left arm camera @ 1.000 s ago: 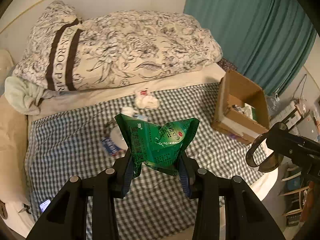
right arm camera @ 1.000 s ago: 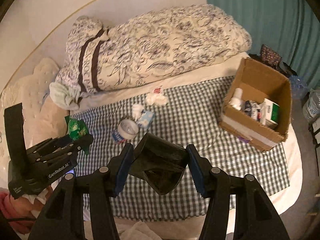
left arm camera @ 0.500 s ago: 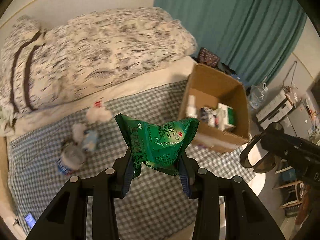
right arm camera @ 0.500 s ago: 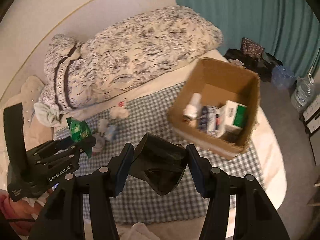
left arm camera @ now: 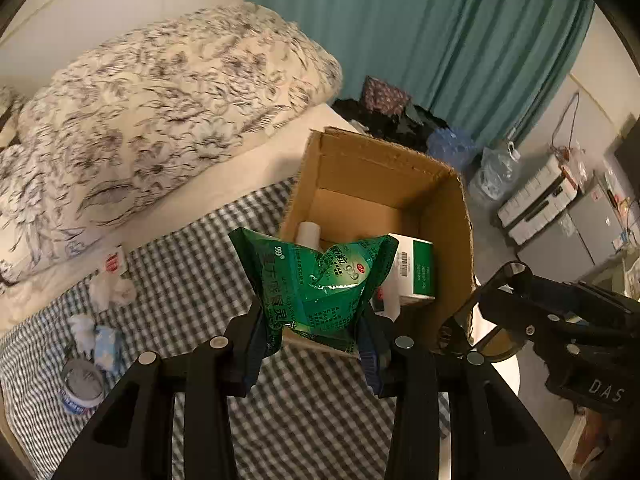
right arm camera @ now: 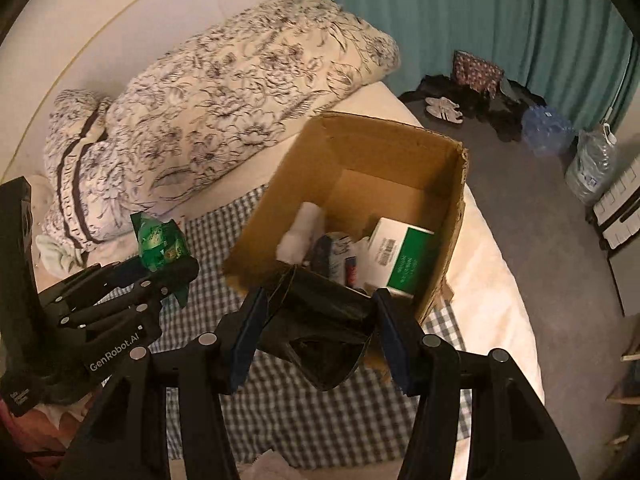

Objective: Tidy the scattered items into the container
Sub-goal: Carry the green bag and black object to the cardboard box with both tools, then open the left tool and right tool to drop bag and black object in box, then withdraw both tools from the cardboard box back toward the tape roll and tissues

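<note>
My left gripper (left arm camera: 312, 344) is shut on a green foil packet (left arm camera: 316, 280) and holds it in the air just before the open cardboard box (left arm camera: 448, 216). The packet also shows in the right wrist view (right arm camera: 160, 242). My right gripper (right arm camera: 316, 332) is shut on a dark glossy folded item (right arm camera: 320, 344), near the box's front wall (right arm camera: 248, 252). In the box lie a green-and-white carton (right arm camera: 404, 258), a white tube (right arm camera: 300, 226) and a dark pouch (right arm camera: 332, 256). Scattered on the checked cloth: a round tin (left arm camera: 80, 384), a blue tissue pack (left arm camera: 106, 344), crumpled white tissues (left arm camera: 112, 292).
A floral duvet (left arm camera: 160, 112) lies along the wall behind the checked cloth (left arm camera: 192, 280). Teal curtains (left arm camera: 420, 40) hang at the back right. Bags, water bottles (right arm camera: 592, 164) and drawers stand on the floor beyond the bed's edge.
Both grippers have swung right and closer to the box, which now looms large in front of them. Both still hold their items; the scattered items slid to the left.
</note>
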Demonstrator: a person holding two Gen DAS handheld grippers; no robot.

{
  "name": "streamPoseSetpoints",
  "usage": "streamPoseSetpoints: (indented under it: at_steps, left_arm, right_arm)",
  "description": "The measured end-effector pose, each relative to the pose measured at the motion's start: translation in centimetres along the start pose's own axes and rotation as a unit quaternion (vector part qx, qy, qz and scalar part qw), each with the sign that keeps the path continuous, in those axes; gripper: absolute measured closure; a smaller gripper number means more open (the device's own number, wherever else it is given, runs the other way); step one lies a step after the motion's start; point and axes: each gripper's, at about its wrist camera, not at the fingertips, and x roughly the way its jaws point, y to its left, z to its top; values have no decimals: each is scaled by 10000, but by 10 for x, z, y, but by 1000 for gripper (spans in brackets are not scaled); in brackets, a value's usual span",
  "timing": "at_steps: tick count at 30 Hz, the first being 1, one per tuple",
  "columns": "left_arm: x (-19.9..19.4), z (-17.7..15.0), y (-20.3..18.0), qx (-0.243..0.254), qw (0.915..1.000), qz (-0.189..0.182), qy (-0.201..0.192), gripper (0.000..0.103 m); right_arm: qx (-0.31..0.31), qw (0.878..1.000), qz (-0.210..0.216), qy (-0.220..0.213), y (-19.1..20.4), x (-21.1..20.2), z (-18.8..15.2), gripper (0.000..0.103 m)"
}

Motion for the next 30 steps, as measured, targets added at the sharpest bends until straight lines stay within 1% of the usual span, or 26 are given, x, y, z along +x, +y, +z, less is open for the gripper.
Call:
streamPoseSetpoints:
  at_steps: [6,9,10,11,12,13,14,15,18,21,23,26,30]
  left_arm:
    - [28,12,-9,179,9996,1,201,62]
    - [37,15,-12,228,9993,-59,279,58]
    - [39,15,-12,244,9992,-74,306,50]
    - [41,16,-12,260,9991,-75,324,39]
    - [43,18,-13,267,9991,-48,325,33]
    - [44,19,-12,270,9991,6,316,24]
    - [44,19,-11,262,9992,46,301,20]
    - [44,20,-10,246,9992,58,301,20]
    - [43,22,-3,176,9992,105,356,19]
    - [35,20,8,48,9993,197,311,19]
    - [27,16,15,-32,9992,301,279,16]
    - [13,9,28,-178,9987,421,208,14]
    - [-8,-4,46,-440,9968,653,114,11]
  right_arm:
    - [157,9997,-36,160,-18,20,11,49]
    - [231,9995,-58,211,-25,27,17,48]
    - [271,9994,-48,211,-27,29,18,48]
    - [323,9993,-9,189,-27,30,20,48]
    - [385,9991,46,143,-28,30,22,38]
    - [474,9988,39,66,-29,28,24,29]
    - [553,9985,-35,-14,-30,26,26,12]
    - [604,9981,-95,-95,-30,24,28,10]
    - [633,9977,-121,-202,-30,20,32,10]
    - [660,9975,-154,-210,-28,17,31,10]
    - [668,9974,-145,-220,-25,15,29,10]
    - [565,9980,-145,-245,-15,12,24,10]
    - [388,9986,-4,-350,4,3,18,10]
